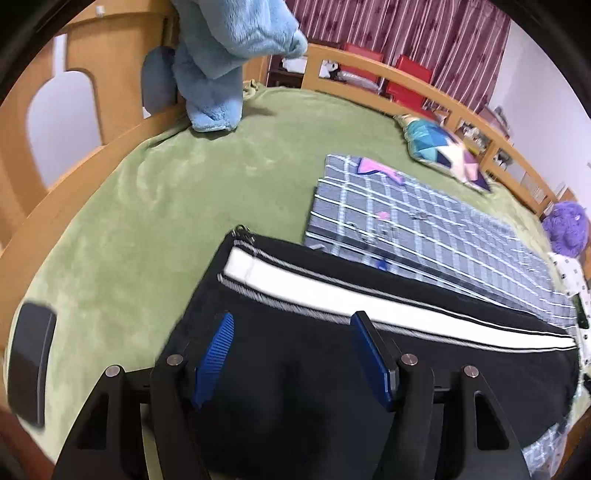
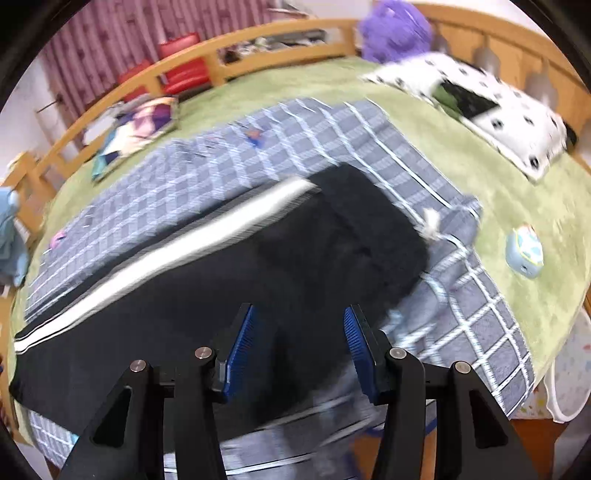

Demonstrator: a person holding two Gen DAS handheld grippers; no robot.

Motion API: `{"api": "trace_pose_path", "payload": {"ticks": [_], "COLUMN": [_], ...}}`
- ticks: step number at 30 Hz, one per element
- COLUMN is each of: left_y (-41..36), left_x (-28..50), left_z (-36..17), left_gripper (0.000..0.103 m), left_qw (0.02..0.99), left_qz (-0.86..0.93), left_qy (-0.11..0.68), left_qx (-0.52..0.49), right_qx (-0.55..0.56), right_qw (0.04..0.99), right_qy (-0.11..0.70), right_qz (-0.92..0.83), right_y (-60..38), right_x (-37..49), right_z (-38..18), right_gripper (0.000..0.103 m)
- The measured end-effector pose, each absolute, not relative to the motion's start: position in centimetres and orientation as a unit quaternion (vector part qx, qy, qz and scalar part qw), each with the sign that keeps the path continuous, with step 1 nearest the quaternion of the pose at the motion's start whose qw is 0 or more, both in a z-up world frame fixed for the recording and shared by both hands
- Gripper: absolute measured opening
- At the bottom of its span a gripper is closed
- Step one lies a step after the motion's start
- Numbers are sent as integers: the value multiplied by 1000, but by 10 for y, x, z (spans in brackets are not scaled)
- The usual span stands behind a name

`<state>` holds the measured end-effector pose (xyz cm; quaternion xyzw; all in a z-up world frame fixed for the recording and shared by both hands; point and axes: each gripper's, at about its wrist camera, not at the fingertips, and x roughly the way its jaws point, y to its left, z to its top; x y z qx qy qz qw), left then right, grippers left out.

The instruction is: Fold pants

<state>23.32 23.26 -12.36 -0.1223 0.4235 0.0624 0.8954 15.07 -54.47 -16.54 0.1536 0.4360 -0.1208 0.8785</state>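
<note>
Black pants (image 1: 295, 369) with a white side stripe (image 1: 332, 291) lie flat on a grey checked cloth (image 1: 424, 221) on the green bed. My left gripper (image 1: 291, 321) is open, hovering over the zipped leg end of the pants, holding nothing. In the right wrist view the pants (image 2: 295, 266) stretch from lower left to centre, the stripe (image 2: 184, 251) along their far edge. My right gripper (image 2: 299, 314) is open above the pants' near edge, holding nothing. That view is blurred.
A green blanket (image 1: 166, 206) covers the bed inside a wooden rail (image 1: 406, 77). A blue plush towel (image 1: 218, 74) hangs at the back left. A dark phone-like slab (image 1: 31, 362) lies left. A patterned cushion (image 1: 447, 147), purple plush (image 2: 395, 29), dotted pillow (image 2: 480, 99) and small blue toy (image 2: 524, 251) lie around.
</note>
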Motion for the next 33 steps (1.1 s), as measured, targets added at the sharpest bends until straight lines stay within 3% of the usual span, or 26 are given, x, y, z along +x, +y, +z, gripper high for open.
{"api": "trace_pose_path", "payload": {"ticks": [4, 9, 10, 11, 14, 18, 22, 25, 28, 31, 33], "left_y": [250, 280, 279, 273, 269, 294, 285, 284, 273, 253, 246], "left_x": [280, 324, 330, 334, 327, 319, 339, 331, 315, 293, 281], "left_z": [-148, -176, -184, -191, -176, -150, -188, -184, -160, -142, -143], "left_gripper": [63, 60, 53, 24, 16, 16, 20, 33, 35, 53, 55], "left_qw": [886, 872, 865, 860, 881, 896, 869, 866, 884, 900, 899], "left_qz": [85, 78, 67, 54, 34, 9, 25, 43, 29, -9, -30], "left_qy": [445, 464, 477, 490, 460, 412, 472, 477, 449, 424, 423], "left_qx": [-97, -139, -142, -131, -111, -165, -145, -145, -126, -102, -110], "right_qx": [145, 176, 182, 189, 200, 205, 196, 176, 142, 102, 82], "right_qw": [886, 879, 878, 876, 869, 866, 870, 868, 883, 893, 888], "right_qy": [430, 436, 436, 436, 444, 448, 447, 460, 447, 438, 452], "right_qz": [-101, -81, -81, -80, -84, -86, -68, -55, -32, -23, -15], "right_y": [-501, -450, -441, -435, -420, -404, -381, -358, -336, -318, -308], "right_x": [159, 170, 168, 170, 181, 194, 208, 228, 246, 274, 303], "right_z": [-147, -155, -155, -158, -170, -178, -179, -183, -180, -186, -204], "right_gripper": [53, 53, 53, 53, 53, 53, 53, 53, 54, 54, 55]}}
